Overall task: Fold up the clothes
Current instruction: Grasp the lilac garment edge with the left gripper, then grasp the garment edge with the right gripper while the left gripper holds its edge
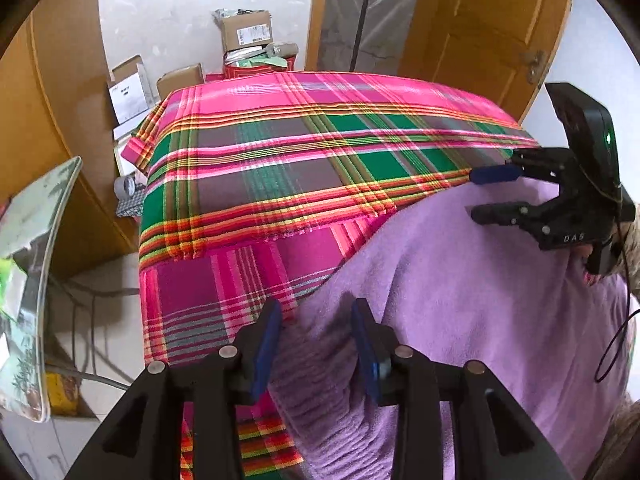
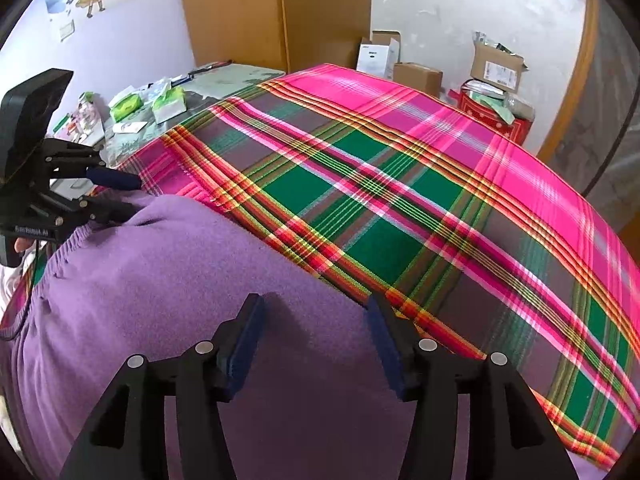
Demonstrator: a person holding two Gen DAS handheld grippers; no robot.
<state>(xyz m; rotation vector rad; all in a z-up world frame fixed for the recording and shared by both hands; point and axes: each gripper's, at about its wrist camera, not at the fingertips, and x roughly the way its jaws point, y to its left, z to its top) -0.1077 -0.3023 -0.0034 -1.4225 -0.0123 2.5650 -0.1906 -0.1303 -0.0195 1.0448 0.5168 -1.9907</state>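
Note:
A purple knitted sweater (image 1: pixel 460 300) lies on a table under a pink, green and red plaid cloth (image 1: pixel 300 152). It also shows in the right wrist view (image 2: pixel 180 280). My left gripper (image 1: pixel 316 308) is open, its blue-padded fingers over the sweater's ribbed edge at the left side. It also shows in the right wrist view (image 2: pixel 128 196), at the sweater's far left corner. My right gripper (image 2: pixel 316 304) is open above the sweater's right part, near its border with the plaid cloth (image 2: pixel 400 200). It also shows in the left wrist view (image 1: pixel 476 196), open over the sweater's far edge.
Cardboard boxes (image 1: pixel 244 32) and a red container (image 2: pixel 492 120) stand behind the table. A glass-topped side table (image 2: pixel 168 100) with tissue packs stands to the left. Wooden doors (image 1: pixel 488 20) and a wooden cabinet (image 2: pixel 260 12) line the walls.

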